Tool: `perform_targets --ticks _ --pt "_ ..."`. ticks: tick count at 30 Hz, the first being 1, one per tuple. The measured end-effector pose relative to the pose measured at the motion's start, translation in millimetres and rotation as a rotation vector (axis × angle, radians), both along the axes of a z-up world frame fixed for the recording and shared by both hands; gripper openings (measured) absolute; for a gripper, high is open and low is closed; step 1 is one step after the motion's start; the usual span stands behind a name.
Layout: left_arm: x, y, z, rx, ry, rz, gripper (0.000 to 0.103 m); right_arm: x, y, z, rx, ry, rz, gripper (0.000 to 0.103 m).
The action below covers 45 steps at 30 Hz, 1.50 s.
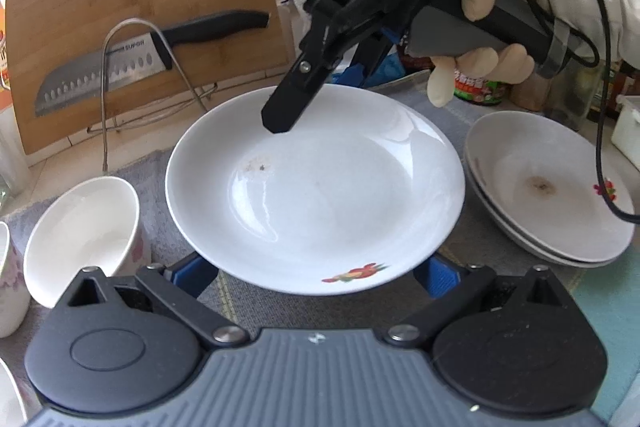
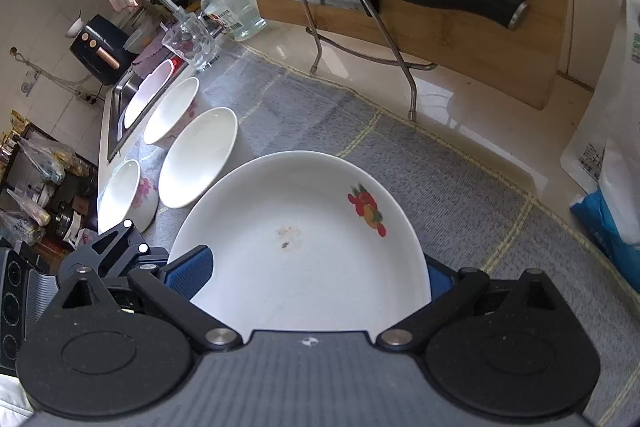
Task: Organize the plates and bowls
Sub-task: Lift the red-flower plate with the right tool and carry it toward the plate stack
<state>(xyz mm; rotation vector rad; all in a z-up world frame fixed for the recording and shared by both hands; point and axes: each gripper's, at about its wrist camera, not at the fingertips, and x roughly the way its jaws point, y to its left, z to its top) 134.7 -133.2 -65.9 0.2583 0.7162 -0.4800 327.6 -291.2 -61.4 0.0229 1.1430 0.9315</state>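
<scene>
Plate (image 1: 316, 195) rim between wide-apart fingers of left hand-held gripper (image 1: 316, 273); right hand-held gripper (image 2: 316, 275) likewise spread.

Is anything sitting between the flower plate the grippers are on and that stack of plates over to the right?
Nothing visible. Between the plate and the stacked plates lies only bare grey mat. The right hand-held gripper hangs over the plate's far rim, and its black cable dangles over the stack.

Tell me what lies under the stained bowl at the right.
Under the stained bowl, a second white dish shows only as a rim along its near edge. The rest of that dish, and the mat beneath, is covered.
</scene>
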Motion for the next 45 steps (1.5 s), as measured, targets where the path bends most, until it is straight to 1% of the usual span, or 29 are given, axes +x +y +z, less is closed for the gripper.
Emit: perform_targets --ticks 8,12,20,34,39,45 --pt "-11 -1 13 0.001 -0.005 -0.05 0.102 -27 -10 15 0.009 -0.033 -0.048 0.103" --pt "-16 -6 16 0.003 -0.017 -0.093 0.102 -42 -23 20 0.006 -0.051 -0.091 0.103" --pt "-23 -22 19 -0.008 -0.015 -0.195 0.102 -74 -54 26 0.004 -0.07 -0.188 0.103" --pt "-42 -53 15 -0.022 0.02 -0.363 0.102 -126 -110 18 -0.011 -0.057 -0.365 0.103" --pt "-44 -64 10 -0.021 0.037 -0.411 0.102 -138 -125 10 -0.014 -0.042 -0.411 0.103" --pt "-39 -74 4 -0.015 0.056 -0.45 0.102 -146 -140 1 -0.01 -0.024 -0.456 0.103"
